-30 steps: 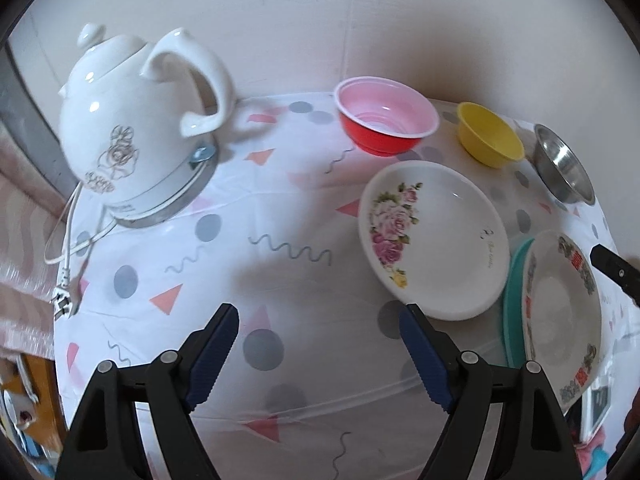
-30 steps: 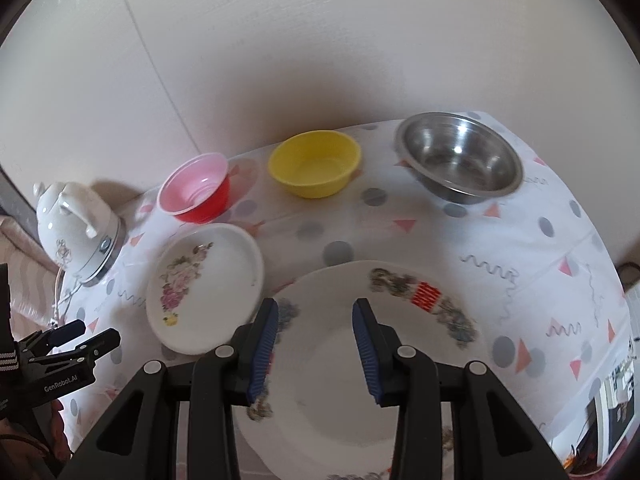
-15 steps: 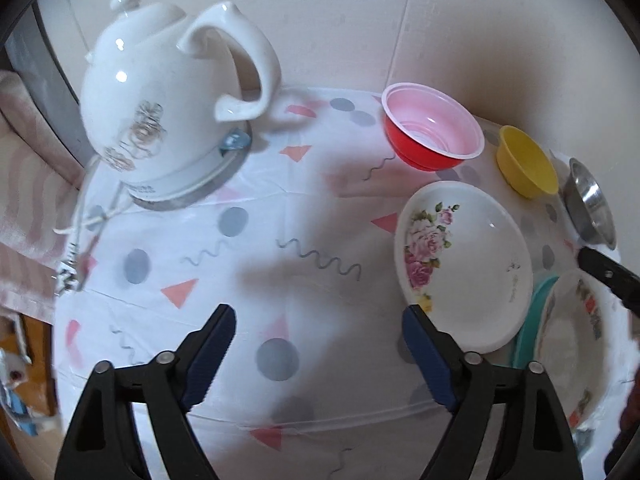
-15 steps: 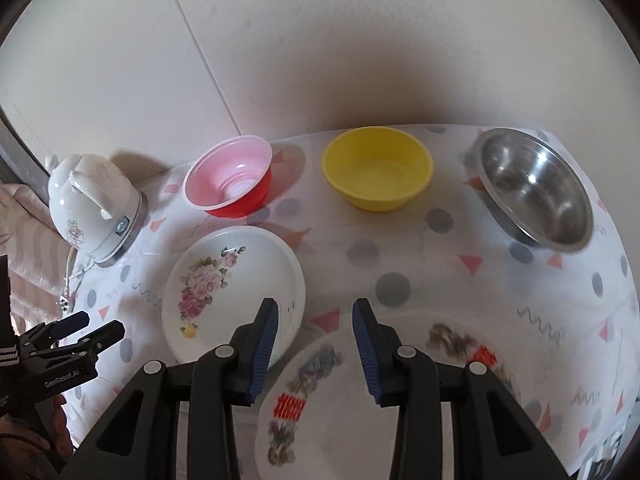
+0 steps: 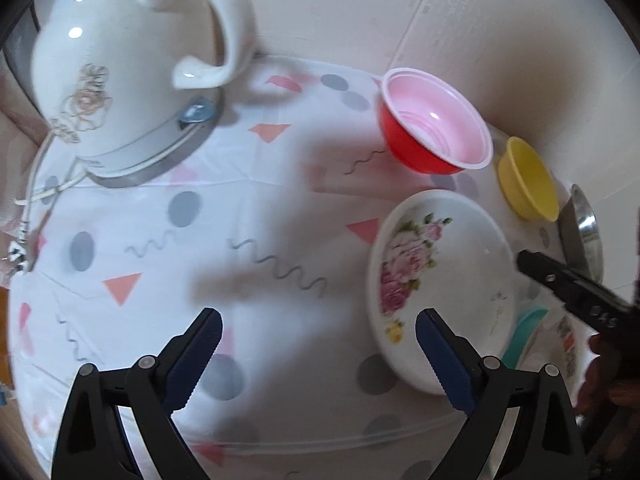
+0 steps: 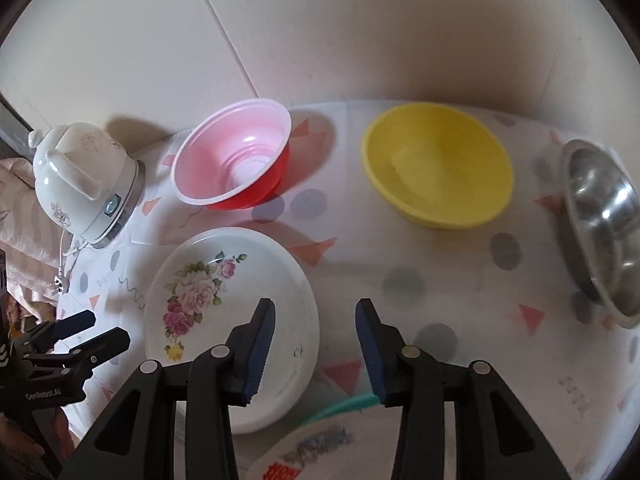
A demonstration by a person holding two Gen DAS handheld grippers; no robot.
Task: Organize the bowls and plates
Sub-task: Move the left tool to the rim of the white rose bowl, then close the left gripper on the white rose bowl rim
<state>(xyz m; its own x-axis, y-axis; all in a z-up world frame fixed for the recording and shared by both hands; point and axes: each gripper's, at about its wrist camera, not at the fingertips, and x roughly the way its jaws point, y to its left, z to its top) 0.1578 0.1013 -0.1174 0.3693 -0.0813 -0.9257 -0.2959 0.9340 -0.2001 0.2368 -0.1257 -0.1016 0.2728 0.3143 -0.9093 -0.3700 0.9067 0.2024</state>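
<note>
A white rose-printed plate (image 6: 224, 312) (image 5: 436, 280) lies on the patterned tablecloth. Behind it stand a red bowl with pink inside (image 6: 236, 160) (image 5: 436, 120), a yellow bowl (image 6: 436, 168) (image 5: 528, 180) and a steel bowl (image 6: 604, 224) (image 5: 582, 228). A patterned plate on a teal plate (image 6: 312, 448) (image 5: 532, 332) lies at the near edge. My left gripper (image 5: 318, 352) is open and empty over bare cloth, left of the rose plate. My right gripper (image 6: 316, 340) is open and empty above the rose plate's right rim.
A white electric kettle (image 5: 128, 64) (image 6: 80, 184) on its base stands at the table's far left with its cord (image 5: 28, 216) trailing off the edge. A cream wall runs right behind the bowls. Striped fabric (image 6: 20, 224) lies left of the table.
Both grippers have moved forward and left toward the bowls. The patterned plate has slid down toward the bottom edge of the right view. Both grippers stay open.
</note>
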